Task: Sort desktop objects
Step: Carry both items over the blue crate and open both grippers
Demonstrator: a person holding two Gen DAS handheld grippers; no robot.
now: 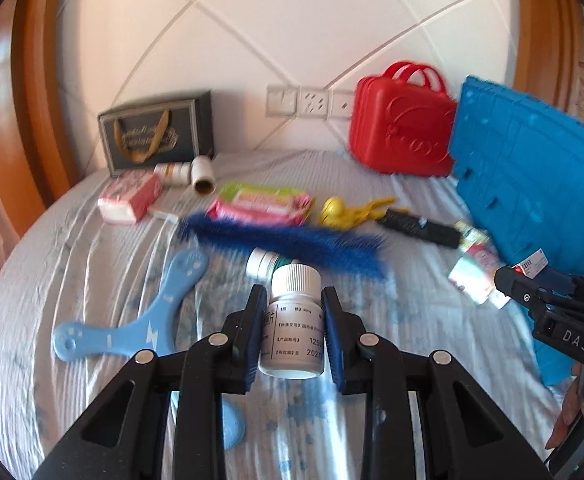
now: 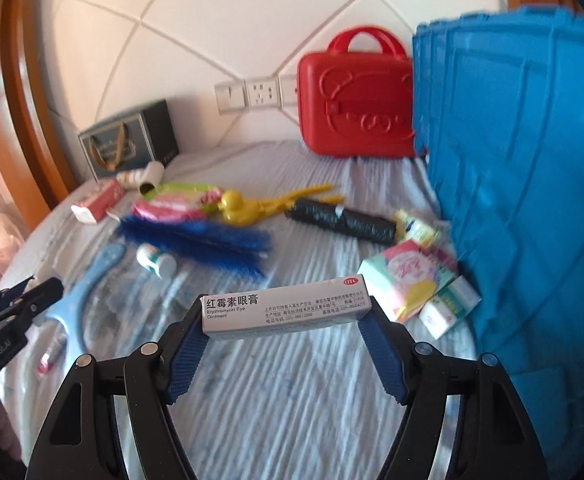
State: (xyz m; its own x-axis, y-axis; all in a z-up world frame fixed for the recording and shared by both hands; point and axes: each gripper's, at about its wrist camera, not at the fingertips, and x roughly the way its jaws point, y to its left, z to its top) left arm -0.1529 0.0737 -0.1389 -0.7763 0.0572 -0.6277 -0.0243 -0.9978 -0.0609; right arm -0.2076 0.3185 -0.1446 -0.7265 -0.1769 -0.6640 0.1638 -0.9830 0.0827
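The left gripper (image 1: pixel 293 330) clamps an upright white pill bottle (image 1: pixel 293 320) above the bedsheet (image 1: pixel 92 280); the right gripper (image 2: pixel 284 316) pinches a long grey ointment box (image 2: pixel 286 308) crosswise by its ends.

Each wrist camera sits just behind its own fingers and looks forward and down over the bed (image 1: pixel 92 248) toward the far wall, the left view from the left, the right view nearer the blue crate (image 2: pixel 531 160), both sharing the red case (image 1: pixel 403 128) and blue brush (image 2: pixel 196 240).
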